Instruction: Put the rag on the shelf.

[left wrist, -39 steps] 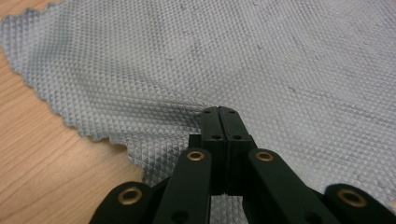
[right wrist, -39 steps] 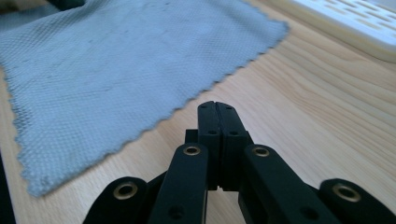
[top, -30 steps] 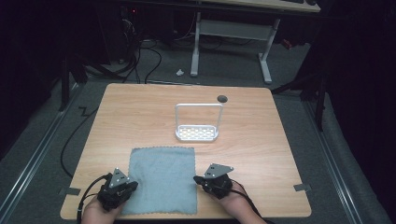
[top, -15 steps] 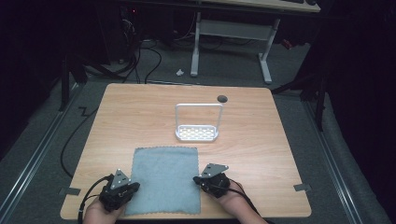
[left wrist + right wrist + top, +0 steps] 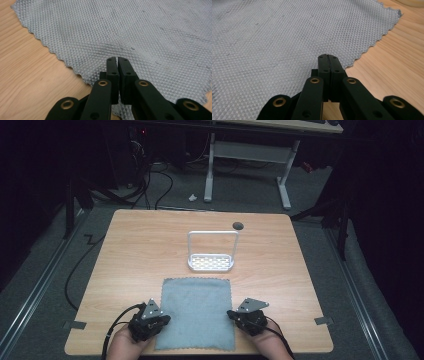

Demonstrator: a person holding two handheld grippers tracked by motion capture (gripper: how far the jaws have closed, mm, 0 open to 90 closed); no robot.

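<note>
Lying flat on the table (image 5: 125, 250), grey cloth (image 5: 197, 312): placed just on the person's side of the white rack (image 5: 211, 251), long axis running from the near table edge toward the rack, far corners pointing at it. Left gripper (image 5: 117, 60) at the cloth's near-left corner, jaws all but closed, apparently pinching the hem; right gripper (image 5: 328, 57) at the near-right corner, jaws pressed together on the hem. Risk: a thin hem slipping free if the pulls are uneven, skewing the cloth.
</note>
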